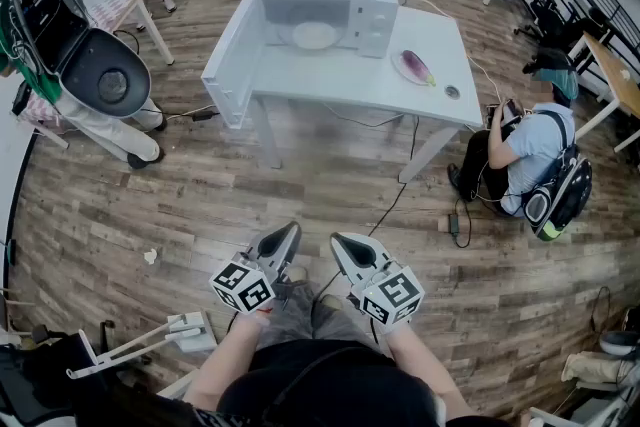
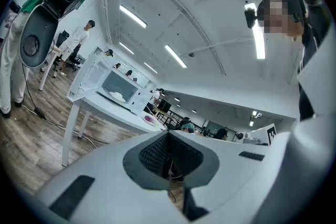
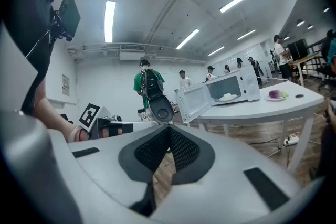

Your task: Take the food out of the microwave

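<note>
The left gripper (image 1: pixel 290 233) and right gripper (image 1: pixel 340 241) are clenched and empty, well short of the open white box-shaped microwave (image 1: pixel 375 15). The pale round food (image 1: pixel 315 36) inside it could be shoved or spilled if reached with jaws unopened.

White microwave (image 1: pixel 320 15), well ahead of the left tool (image 1: pixel 288 237) and right tool (image 1: pixel 343 245), far beyond both tips. Stands upright on the tabletop (image 1: pixel 400 95), door (image 1: pixel 232 65) swung wide open toward the left tool's side. Holds the food (image 1: pixel 315 36): a pale, low lump, resting mid-cavity, untouched and fully inside.
</note>
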The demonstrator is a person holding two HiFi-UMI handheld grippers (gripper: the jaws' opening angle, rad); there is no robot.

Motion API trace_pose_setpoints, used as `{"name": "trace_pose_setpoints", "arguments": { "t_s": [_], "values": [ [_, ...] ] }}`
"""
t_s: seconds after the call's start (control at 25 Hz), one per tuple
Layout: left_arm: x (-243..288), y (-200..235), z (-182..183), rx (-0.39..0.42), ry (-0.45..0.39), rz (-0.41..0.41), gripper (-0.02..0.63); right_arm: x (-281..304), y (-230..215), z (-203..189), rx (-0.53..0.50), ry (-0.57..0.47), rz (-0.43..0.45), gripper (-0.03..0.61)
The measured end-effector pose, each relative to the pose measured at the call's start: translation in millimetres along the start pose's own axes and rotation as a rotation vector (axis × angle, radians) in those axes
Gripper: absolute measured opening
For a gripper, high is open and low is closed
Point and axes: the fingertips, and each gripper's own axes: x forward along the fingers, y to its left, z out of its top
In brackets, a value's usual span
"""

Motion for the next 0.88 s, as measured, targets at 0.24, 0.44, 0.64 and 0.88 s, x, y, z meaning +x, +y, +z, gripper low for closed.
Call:
{"name": "trace_pose_setpoints", "arguments": {
  "t_s": [0.24, 0.44, 0.64, 0.88],
  "values": [
    [-4.1, -2.1, -5.7, 0.001, 0.02, 0.007, 0.011, -1.9, 9.5, -4.1, 0.008, 0.015, 0.011, 0.017],
    [-4.2, -3.7, -10.0, -0.013, 0.012, 0.014, 0.011, -8.2, 5.9, -8.9, 0.015, 0.015, 0.001, 0.018],
    [-1.1, -8.8, -11.3, -0.019, 0.004, 0.016, 0.011, -15.2, 2.1, -9.6, 0.047, 0.001, -0.007, 0.018],
    [2.9, -13.1, -7.0, 0.006, 0.007, -0.005, 0.011, -12.9, 0.0, -9.1, 0.085, -0.029, 0.015, 0.018]
  ]
}}
